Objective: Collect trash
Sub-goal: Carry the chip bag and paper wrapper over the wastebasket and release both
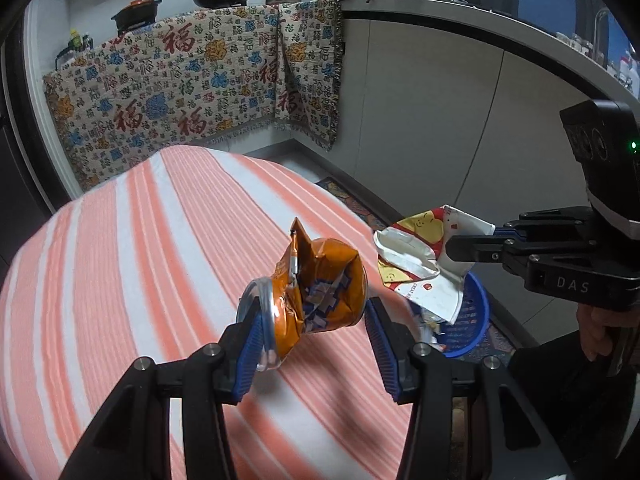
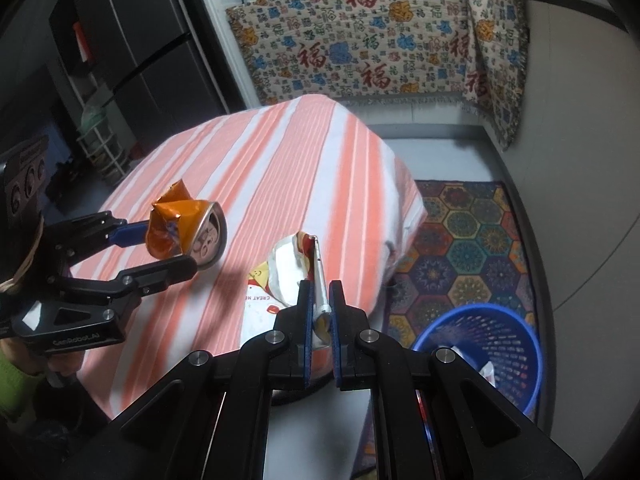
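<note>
Left wrist: crushed can (image 1: 316,296) between claw (image 1: 314,332) pads.

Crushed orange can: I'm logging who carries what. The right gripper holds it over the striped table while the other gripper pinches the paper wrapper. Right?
Not quite. The left gripper holds the crushed orange can over the striped table; the right gripper pinches the paper wrapper. Both wrist views show this.

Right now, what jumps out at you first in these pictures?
A crushed orange can held up between the left gripper's blue fingers, above the orange-striped cloth. Next, the right gripper pinching a crumpled wrapper at the table's edge. A blue basket waits on the floor below.
</note>
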A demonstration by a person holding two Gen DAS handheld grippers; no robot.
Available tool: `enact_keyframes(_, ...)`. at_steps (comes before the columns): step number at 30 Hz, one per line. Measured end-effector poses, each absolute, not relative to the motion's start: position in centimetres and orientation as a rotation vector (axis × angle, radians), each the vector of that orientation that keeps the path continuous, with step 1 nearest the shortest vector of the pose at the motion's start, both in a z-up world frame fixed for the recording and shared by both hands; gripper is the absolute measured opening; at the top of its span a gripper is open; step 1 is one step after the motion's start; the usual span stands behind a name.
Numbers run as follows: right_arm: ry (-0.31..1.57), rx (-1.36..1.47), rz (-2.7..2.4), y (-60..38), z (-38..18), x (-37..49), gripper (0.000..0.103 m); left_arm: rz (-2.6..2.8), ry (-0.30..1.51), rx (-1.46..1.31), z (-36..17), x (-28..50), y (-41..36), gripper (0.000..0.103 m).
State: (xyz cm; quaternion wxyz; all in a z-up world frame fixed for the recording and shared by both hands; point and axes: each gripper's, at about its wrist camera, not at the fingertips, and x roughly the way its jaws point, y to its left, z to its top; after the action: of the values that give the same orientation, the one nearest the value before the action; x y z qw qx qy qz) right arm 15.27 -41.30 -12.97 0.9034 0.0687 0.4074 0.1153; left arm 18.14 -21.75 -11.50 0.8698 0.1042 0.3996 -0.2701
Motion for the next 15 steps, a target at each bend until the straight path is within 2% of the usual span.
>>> enact_keyframes(6,0.846,0.149,0.163,-45.0,-12.4,13.9,0.006,-0.657,0.88,0.166,-12.0,17.5,-24.8,0.05)
enact_keyframes(15,0.967,0.194,-0.015,-54.3,-14.9,12.9,0.006,-0.823,0.945,0.153,-13.7,17.2,-34.6,0.051)
